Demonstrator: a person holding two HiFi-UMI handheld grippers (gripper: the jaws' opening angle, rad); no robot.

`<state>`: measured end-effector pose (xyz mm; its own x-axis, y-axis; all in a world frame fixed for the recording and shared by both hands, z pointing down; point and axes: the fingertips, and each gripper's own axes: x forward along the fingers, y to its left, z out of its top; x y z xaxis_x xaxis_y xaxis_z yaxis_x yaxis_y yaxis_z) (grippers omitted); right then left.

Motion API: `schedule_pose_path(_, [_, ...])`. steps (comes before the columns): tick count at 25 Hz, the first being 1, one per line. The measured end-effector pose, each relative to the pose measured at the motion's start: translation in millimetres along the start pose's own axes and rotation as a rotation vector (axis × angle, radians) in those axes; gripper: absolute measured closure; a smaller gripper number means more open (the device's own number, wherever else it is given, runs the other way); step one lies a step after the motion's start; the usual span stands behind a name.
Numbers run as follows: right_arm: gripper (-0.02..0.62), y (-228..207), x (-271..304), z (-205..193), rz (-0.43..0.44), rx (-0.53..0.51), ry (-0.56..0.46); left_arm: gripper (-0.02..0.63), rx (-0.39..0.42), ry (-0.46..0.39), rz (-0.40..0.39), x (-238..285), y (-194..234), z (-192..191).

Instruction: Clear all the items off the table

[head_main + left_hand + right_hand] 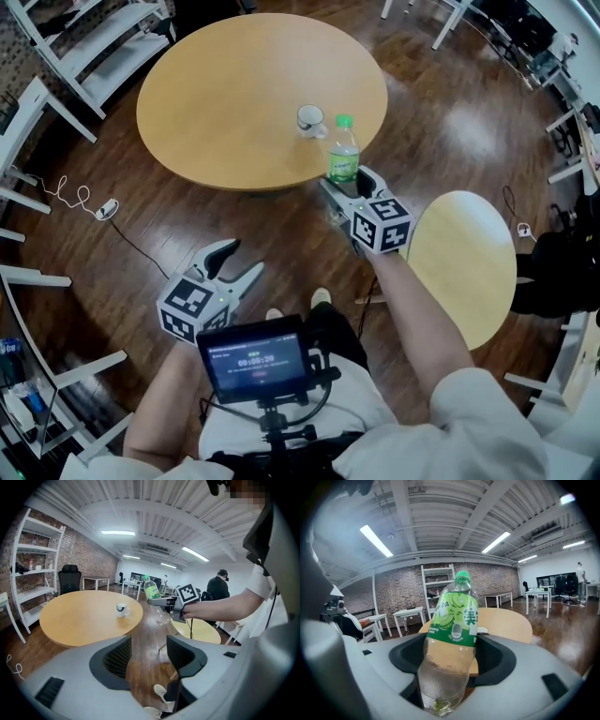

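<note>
A green-labelled clear plastic bottle (pixel 344 150) is gripped upright by the right hand-held gripper (pixel 343 184) at the edge of the round wooden table (pixel 216 103). The left hand-held gripper (pixel 242 258) is held open and empty; a white mug (pixel 310 119) is left there

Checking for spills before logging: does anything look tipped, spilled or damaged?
Nothing stands out. The capped bottle sits in the right hand-held gripper with no spill visible, and the mug stands upright on the round table.

Saw only a sliver of the white ceramic mug (pixel 483 630) behind the clear, green-labelled plastic bottle (pixel 452 620) in the right gripper view. Could not read its dark marking in any view.
</note>
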<state>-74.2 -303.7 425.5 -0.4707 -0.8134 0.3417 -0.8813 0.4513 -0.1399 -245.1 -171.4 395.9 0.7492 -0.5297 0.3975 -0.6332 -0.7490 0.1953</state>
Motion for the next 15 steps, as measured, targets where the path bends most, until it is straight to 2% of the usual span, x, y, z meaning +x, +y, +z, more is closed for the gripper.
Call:
schedule_pose_path(8, [0.279,9,121,12,0.063,-0.023,-0.096,0.364,-0.083,0.014,0.094,-12,64,-22])
schedule_pose_path(15, [0.279,9,209,33,0.086,-0.102,-0.195,0.364,-0.107,-0.004,0.096,10,101,-23])
